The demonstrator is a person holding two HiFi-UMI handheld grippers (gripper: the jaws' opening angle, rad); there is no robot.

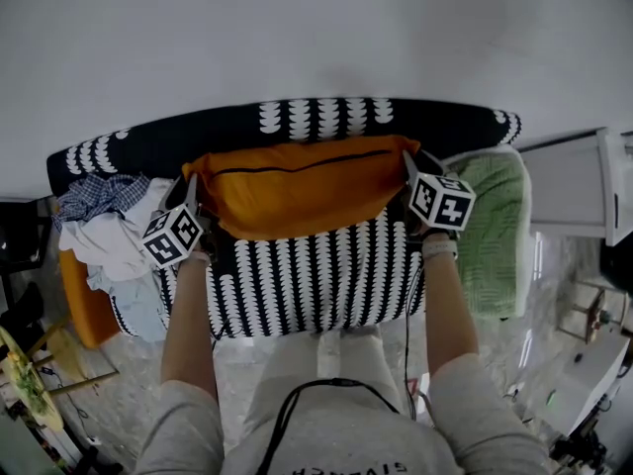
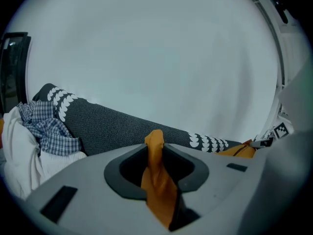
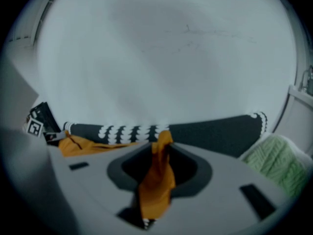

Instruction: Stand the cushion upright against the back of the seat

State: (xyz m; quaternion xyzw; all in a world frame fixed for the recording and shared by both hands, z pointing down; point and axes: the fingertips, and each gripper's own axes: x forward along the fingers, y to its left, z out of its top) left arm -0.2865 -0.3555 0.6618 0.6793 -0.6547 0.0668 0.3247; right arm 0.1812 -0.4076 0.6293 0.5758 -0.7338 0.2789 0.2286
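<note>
Item 1: cushion (image 1: 297,188), orange, oblong, with a dark zip (image 1: 297,164) running along its upper long edge. It sits at the 12 o'clock end of the seat (image 1: 316,265), its lower edge on the seat fabric and its back leaning on the backrest (image 1: 326,117).

Item 2: left gripper (image 1: 193,188), at 9 o'clock of the cushion, marker cube facing the camera. In the left gripper view its jaws are closed on a pinch of the orange cover (image 2: 159,180), which stands up through the slot between them; the left gripper (image 2: 156,153) is therefore clamped on the cushion's corner.

Item 3: right gripper (image 1: 407,168), at 3 o'clock of the cushion. The right gripper view shows the same orange cloth (image 3: 157,180) caught between its jaws, slightly blurred; the right gripper (image 3: 159,153) holds the opposite corner.

Item 4: sofa, black with rows of white scallop marks on seat and backrest (image 2: 112,126).

Item 5: pile of clothes (image 1: 114,240), white and pale, at 9 o'clock on the sofa, topped by a blue plaid shirt (image 1: 99,196), which also shows in the left gripper view (image 2: 46,129).

Item 6: green throw (image 1: 495,226), textured, lying at 3 o'clock of the seat, just beside the right gripper; it shows in the right gripper view too (image 3: 276,163).

Item 7: wall (image 1: 297,28), plain and pale, at 12 o'clock behind the sofa
</note>
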